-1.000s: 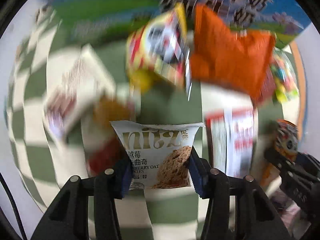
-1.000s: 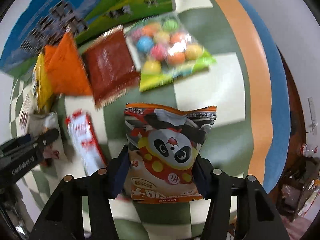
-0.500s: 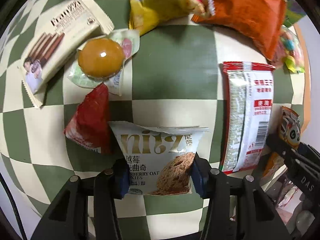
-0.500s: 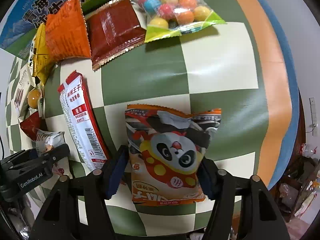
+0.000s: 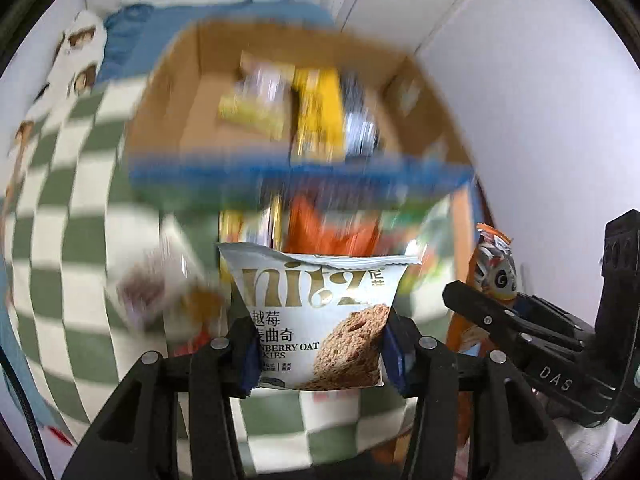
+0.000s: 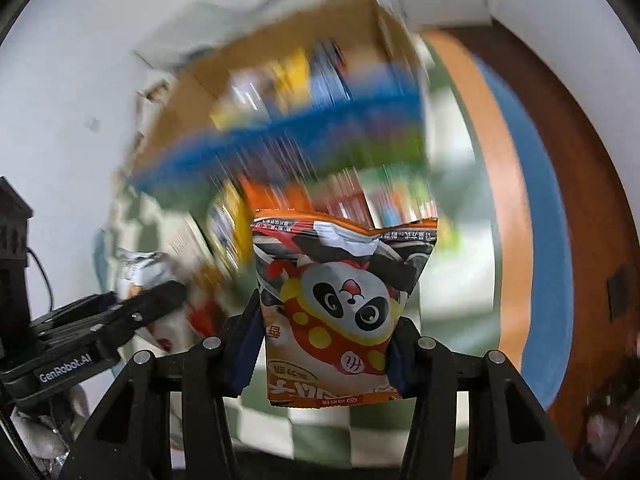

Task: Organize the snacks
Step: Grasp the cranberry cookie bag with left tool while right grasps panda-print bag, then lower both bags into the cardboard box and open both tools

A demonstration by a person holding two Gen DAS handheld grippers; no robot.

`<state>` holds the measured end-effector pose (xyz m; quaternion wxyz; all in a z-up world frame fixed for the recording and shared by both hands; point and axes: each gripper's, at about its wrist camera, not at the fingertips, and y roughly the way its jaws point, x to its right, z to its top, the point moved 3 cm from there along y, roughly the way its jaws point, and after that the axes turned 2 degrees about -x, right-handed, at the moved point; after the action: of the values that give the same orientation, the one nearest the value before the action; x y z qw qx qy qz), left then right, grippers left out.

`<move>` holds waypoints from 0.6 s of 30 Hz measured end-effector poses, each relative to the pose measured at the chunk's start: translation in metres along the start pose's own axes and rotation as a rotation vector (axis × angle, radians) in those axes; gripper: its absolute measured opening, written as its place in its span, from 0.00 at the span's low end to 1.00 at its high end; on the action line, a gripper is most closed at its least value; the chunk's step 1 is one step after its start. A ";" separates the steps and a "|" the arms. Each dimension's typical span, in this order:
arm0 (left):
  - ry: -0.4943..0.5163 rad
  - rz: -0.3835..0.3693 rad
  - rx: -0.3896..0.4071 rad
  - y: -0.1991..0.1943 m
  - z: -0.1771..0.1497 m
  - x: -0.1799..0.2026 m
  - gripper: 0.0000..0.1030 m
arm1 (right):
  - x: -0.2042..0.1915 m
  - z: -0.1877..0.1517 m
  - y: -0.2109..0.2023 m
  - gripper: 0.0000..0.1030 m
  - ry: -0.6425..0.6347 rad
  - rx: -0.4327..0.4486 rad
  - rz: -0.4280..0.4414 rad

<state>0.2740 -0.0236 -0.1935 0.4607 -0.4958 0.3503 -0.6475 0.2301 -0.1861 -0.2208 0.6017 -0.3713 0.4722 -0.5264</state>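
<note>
My left gripper is shut on a white oat cookie packet, held upright above the checked cloth. My right gripper grips an orange panda snack bag; its jaws are closing and the pads press the bag's sides. Each view shows the other gripper beside it: the right one with the panda bag at the right edge, the left one with the white packet at the left. Ahead stands an open cardboard box with a blue front and several blurred packets inside.
A green and white checked cloth covers the table. Blurred loose snacks, among them an orange bag, lie between me and the box. White walls stand behind and beside the box. The table's orange and blue border curves along the right.
Both grippers have risen and tilted up with their bags still held. The views swung from the snacks on the cloth to the open cardboard box. The right jaws have narrowed.
</note>
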 end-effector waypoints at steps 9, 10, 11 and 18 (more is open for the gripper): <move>-0.042 0.161 0.028 0.008 0.162 -0.055 0.45 | -0.022 0.182 -0.004 0.52 -0.119 0.087 -0.090; -0.063 0.172 0.009 0.019 0.177 -0.065 0.45 | -0.021 0.201 0.006 0.52 -0.121 0.073 -0.105; -0.069 0.191 -0.005 0.028 0.186 -0.073 0.45 | -0.020 0.217 0.017 0.52 -0.113 0.053 -0.114; -0.084 0.300 -0.093 0.088 0.227 -0.111 0.46 | 0.003 0.291 0.078 0.53 -0.106 -0.080 -0.192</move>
<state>0.5238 0.0533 -0.2496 0.5430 -0.4854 0.4301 -0.5334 0.5311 -0.1906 -0.2138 0.5574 -0.4659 0.4225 -0.5420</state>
